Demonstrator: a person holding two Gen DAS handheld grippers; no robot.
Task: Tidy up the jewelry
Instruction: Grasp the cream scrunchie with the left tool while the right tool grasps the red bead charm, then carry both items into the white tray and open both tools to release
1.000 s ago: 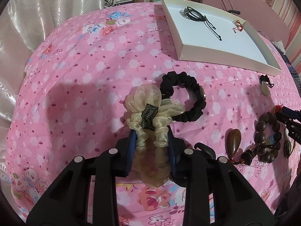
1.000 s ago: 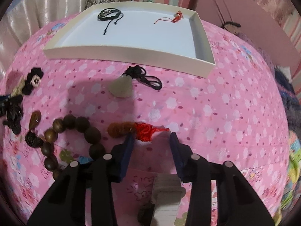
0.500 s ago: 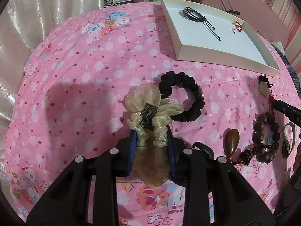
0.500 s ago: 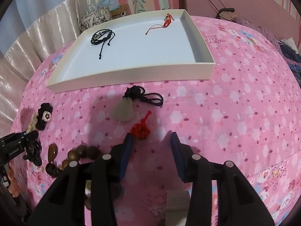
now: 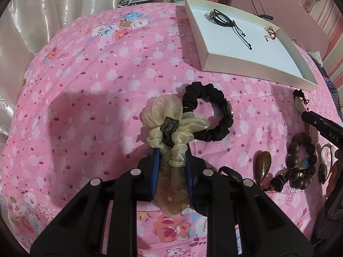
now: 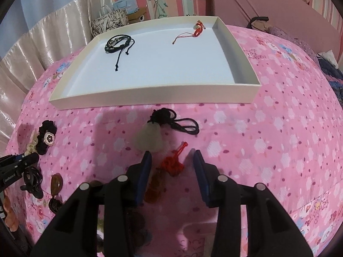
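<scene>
over pink bedspread [image 5: 85, 85], left tongs [image 5: 171, 156] angled down closing on beige scrunchie [image 5: 169, 126], right tongs [image 6: 171, 160] closing around red-knot pendant [image 6: 171, 166]

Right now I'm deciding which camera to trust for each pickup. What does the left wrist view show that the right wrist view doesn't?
Only the left wrist view: the left gripper closing on the beige scrunchie, and the full ring of wooden beads.

Only the right wrist view: the right gripper closing around the red knot charm, pads not yet pressing it.

Both: the white tray holding a black cord bracelet and a red string bracelet, the pale stone pendant and the black scrunchie.
</scene>
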